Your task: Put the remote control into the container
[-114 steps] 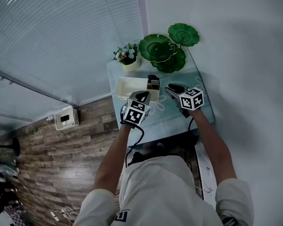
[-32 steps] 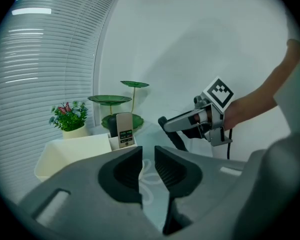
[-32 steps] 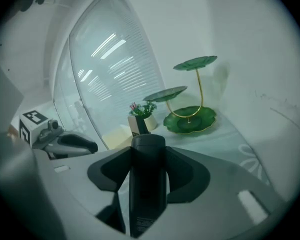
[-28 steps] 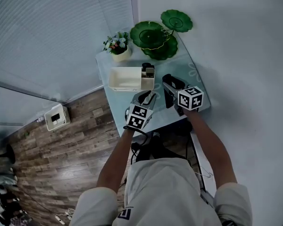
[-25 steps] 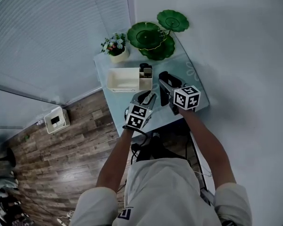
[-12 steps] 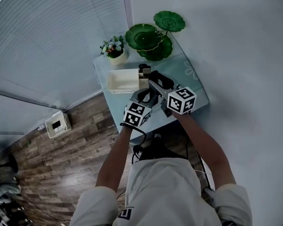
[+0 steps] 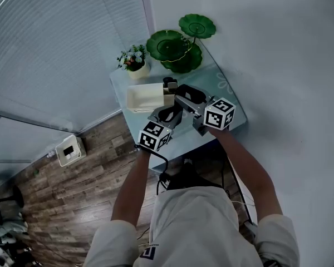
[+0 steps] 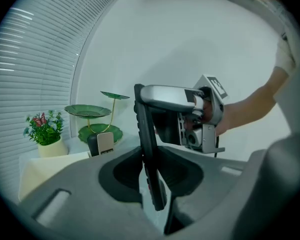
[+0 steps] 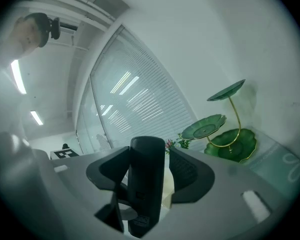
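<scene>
A slim black remote control (image 8: pixel 149 154) stands upright between the jaws of my left gripper (image 8: pixel 152 171), whose pads press its thin sides while they close a little. My right gripper (image 7: pixel 182 96) has come in from the right. Its finger (image 8: pixel 165 95) lies at the remote's top. In the right gripper view the remote (image 9: pixel 146 184) stands between the jaws of the right gripper (image 9: pixel 150 171), which are opening; a gap shows at the right pad. The cream container (image 7: pixel 142 99) sits just beyond, with a dark end compartment (image 7: pixel 168 85) holding upright items.
The small glass table (image 7: pixel 225 96) carries green tiered leaf plates (image 7: pixel 175 46) and a flower pot (image 7: pixel 134 60) at the back. White wall on the right, window blinds on the left. Wooden floor below with a white box (image 7: pixel 69 149).
My right gripper has swung left from beside the container until its jaws are around the remote held by the left gripper. The left gripper has stayed near the table's front.
</scene>
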Tool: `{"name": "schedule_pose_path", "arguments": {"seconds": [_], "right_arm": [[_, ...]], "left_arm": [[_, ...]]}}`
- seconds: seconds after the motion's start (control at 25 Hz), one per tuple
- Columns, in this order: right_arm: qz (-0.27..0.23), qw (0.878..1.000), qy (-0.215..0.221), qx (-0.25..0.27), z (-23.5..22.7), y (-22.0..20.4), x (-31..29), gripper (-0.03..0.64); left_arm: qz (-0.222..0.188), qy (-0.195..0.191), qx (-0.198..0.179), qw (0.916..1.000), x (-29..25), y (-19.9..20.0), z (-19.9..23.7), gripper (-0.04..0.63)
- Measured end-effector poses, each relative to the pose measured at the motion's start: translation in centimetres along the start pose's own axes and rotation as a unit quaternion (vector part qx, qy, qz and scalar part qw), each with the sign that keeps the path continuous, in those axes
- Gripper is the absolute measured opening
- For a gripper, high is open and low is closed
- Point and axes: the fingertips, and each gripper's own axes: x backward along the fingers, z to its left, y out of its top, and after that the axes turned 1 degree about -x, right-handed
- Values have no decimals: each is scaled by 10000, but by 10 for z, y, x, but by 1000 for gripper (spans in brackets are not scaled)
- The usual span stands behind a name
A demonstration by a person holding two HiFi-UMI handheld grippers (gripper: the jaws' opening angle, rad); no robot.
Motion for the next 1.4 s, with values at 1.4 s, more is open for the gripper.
{"name": "schedule_pose_path", "arguments": {"seconds": [1.4], "right_arm": [[687,9923,5,1033,-46,-27,-53,161]], "left_arm": [[1376,1362,-638,9790,-27,-21,89,129]]}}
